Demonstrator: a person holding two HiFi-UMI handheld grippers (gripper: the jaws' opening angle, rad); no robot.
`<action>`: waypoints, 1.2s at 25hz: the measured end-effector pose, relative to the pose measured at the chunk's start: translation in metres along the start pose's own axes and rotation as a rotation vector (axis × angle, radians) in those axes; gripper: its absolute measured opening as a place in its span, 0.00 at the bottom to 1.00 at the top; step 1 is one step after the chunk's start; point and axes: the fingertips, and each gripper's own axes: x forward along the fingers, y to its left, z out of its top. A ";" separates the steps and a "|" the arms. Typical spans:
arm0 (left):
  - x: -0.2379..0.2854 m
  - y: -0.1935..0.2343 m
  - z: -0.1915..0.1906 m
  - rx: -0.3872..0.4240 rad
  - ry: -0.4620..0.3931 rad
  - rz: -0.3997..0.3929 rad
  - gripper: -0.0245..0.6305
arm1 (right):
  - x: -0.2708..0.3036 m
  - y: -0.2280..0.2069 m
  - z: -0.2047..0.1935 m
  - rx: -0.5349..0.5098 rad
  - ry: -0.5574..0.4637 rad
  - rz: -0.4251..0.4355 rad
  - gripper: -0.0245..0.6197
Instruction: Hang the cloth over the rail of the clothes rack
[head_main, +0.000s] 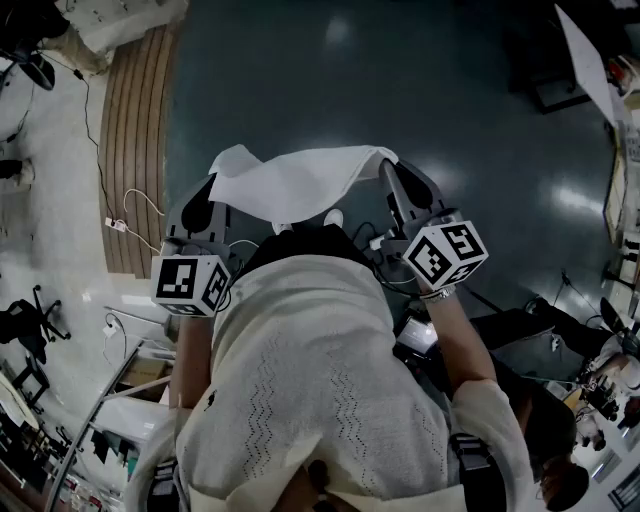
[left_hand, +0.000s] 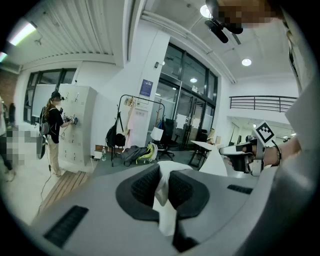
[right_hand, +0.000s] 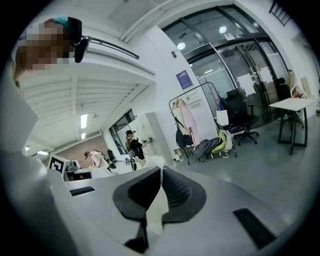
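Note:
A white cloth (head_main: 300, 182) hangs stretched between my two grippers, held in the air in front of the person's chest over the dark floor. My left gripper (head_main: 213, 192) is shut on the cloth's left corner, and a strip of cloth (left_hand: 164, 200) shows pinched between its black pads. My right gripper (head_main: 392, 172) is shut on the right corner, where the cloth (right_hand: 158, 205) runs down between its pads. The clothes rack (left_hand: 141, 127) stands far off across the room, with garments and bags on it. It is also in the right gripper view as a black-framed clothes rack (right_hand: 196, 120).
A wooden slatted platform (head_main: 135, 130) lies to the left with a white cable (head_main: 130, 220) beside it. A person (left_hand: 52, 131) stands at white lockers. An office chair (right_hand: 242, 117) and a white table (right_hand: 295, 106) stand near the glass wall. Bags (left_hand: 137, 154) lie under the rack.

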 end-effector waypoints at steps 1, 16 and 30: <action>0.000 0.003 0.003 0.007 -0.006 -0.009 0.06 | 0.004 0.003 0.004 -0.025 0.008 0.002 0.08; 0.054 0.023 0.030 0.018 -0.012 -0.026 0.06 | 0.050 -0.030 0.032 -0.030 0.006 -0.012 0.08; 0.296 0.019 0.105 0.038 0.035 0.025 0.06 | 0.191 -0.222 0.139 -0.001 0.035 0.031 0.08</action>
